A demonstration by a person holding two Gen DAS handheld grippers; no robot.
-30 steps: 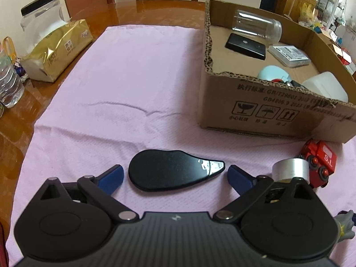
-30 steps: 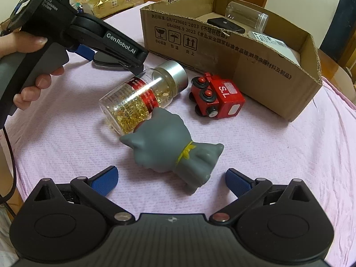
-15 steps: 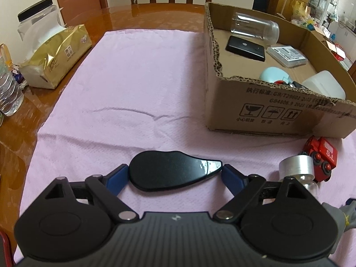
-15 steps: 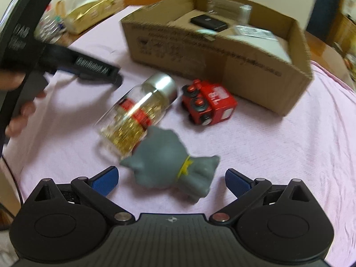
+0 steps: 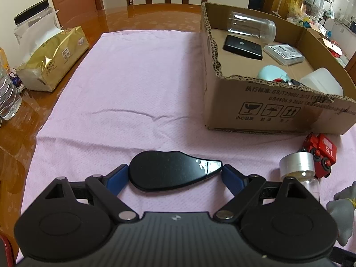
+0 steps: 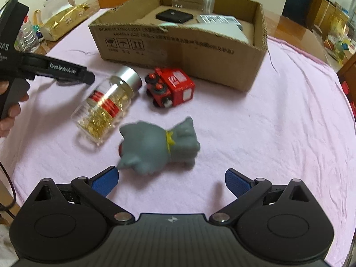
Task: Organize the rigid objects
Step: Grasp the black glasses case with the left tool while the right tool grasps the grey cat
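A flat black teardrop-shaped object (image 5: 171, 172) lies on the pink cloth. My left gripper (image 5: 175, 176) has its blue pads touching the object's two ends. My right gripper (image 6: 171, 179) is open and empty just in front of a grey cat figure (image 6: 158, 144) lying on its side. A glass jar with gold contents and a silver lid (image 6: 109, 104) and a red toy truck (image 6: 171, 86) lie beyond the cat. The jar's lid (image 5: 297, 163) and the truck (image 5: 320, 155) also show in the left wrist view. The cardboard box (image 5: 278, 111) stands at the back right.
The box (image 6: 178, 44) holds a clear jar (image 5: 251, 24), a black case (image 5: 242, 46), a white packet (image 5: 284, 53) and other items. A gold tissue pack (image 5: 53, 60), a plastic canister (image 5: 31, 22) and a water bottle (image 5: 9, 93) stand on the wooden table at left.
My left gripper has moved forward and closed its pads onto the black object's ends. My right gripper has shifted and the grey cat has turned and rolled in its view.
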